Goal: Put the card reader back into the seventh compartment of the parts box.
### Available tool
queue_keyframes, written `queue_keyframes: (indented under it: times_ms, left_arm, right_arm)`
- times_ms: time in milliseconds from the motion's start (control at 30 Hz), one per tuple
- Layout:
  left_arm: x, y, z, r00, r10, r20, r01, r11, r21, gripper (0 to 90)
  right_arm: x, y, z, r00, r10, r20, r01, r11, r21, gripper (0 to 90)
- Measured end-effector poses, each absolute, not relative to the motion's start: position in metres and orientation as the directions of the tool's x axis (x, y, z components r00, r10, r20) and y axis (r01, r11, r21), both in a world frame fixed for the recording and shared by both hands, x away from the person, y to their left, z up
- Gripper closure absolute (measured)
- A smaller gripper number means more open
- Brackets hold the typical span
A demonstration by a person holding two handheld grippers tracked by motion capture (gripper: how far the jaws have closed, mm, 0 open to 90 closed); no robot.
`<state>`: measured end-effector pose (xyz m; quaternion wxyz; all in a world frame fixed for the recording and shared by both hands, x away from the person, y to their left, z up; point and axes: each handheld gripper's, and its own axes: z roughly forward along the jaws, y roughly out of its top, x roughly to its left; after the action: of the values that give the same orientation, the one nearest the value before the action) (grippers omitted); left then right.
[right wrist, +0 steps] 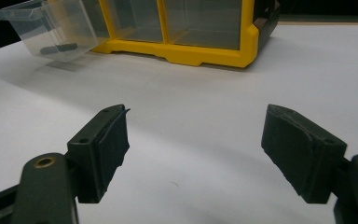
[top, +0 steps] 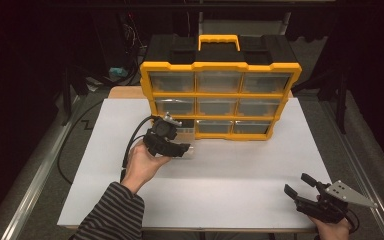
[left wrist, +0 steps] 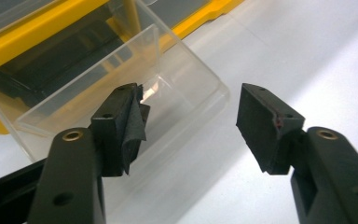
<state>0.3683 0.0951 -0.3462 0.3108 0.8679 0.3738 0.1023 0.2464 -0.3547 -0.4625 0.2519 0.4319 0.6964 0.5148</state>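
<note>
The clear drawer (left wrist: 121,79), upper left of the frame, looks light, stiff and slippery; its front wall seems the best hold. The left gripper (left wrist: 191,121) has its fingers spread, pinching nothing.

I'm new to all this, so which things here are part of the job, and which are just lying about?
Part of the job:
- clear plastic drawer, pulled out of the bottom row
- yellow and black drawer cabinet
- left gripper, jaws open by the drawer

Just about:
- right gripper, open over bare white table
- black cables behind
</note>
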Motion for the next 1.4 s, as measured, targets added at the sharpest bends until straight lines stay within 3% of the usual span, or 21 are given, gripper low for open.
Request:
queue_keyframes:
  times_ms: [1400]
  left_arm:
    - [0.317,0.123,-0.368,0.697,0.716,-0.041,0.533,-0.479,0.697,37.9]
  right_arm:
    - [0.247,-0.354,-0.463,-0.500,0.861,0.097,0.347,0.096,0.933,23.2]
